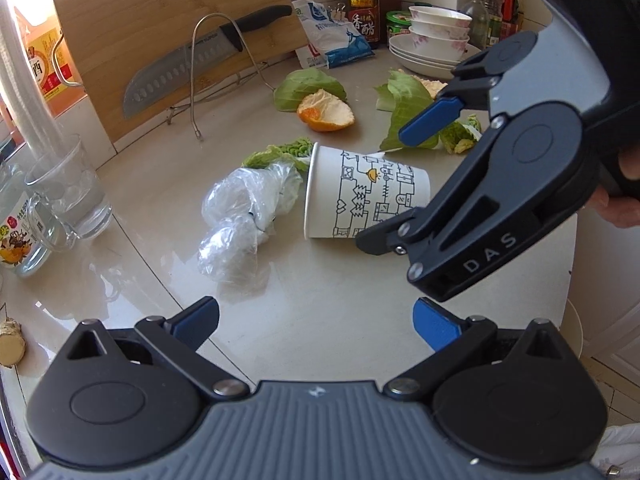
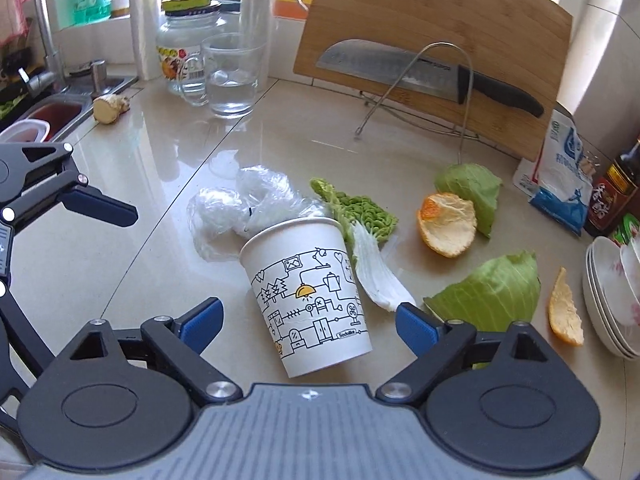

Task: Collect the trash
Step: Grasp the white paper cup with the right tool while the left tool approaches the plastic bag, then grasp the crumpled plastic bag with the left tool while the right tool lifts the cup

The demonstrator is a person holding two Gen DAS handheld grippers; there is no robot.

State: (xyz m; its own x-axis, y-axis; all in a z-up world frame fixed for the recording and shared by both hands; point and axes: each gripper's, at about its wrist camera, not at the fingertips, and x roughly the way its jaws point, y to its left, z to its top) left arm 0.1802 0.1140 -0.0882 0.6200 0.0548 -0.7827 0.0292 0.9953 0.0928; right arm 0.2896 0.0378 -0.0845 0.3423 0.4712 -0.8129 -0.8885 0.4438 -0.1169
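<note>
Countertop: pale glossy stone kitchen surface, a sink at its far left edge in the right wrist view.
Cutting board: bamboo, propped upright on a wire rack, with a black-handled knife lying across the rack; writing on the blade is too small to read.
Writing: "DAS" in pale letters on the right gripper's arm as seen from the left wrist; a dark sauce bottle carries a red label with Chinese characters; a blue and white pouch leans beside it, print unreadable.
Paper cup: white, printed with black line drawings of houses, trees, a kettle and one yellow lamp; it lies on its side in the middle of the countertop, open mouth toward a crumpled clear plastic bag that touches its rim.
Scraps: cabbage leaves, a frilly green leaf and orange peel lie around the cup.
Containers: a glass mug holds a little clear water; a glass jar with a yellow lid stands behind it; stacked white bowls with pink flowers look empty.
Right gripper: jaws wide, blue pads on either side of the cup's base, not pressing it.
Left gripper: jaws wide, nothing between them, over bare counter near the bag.
</note>
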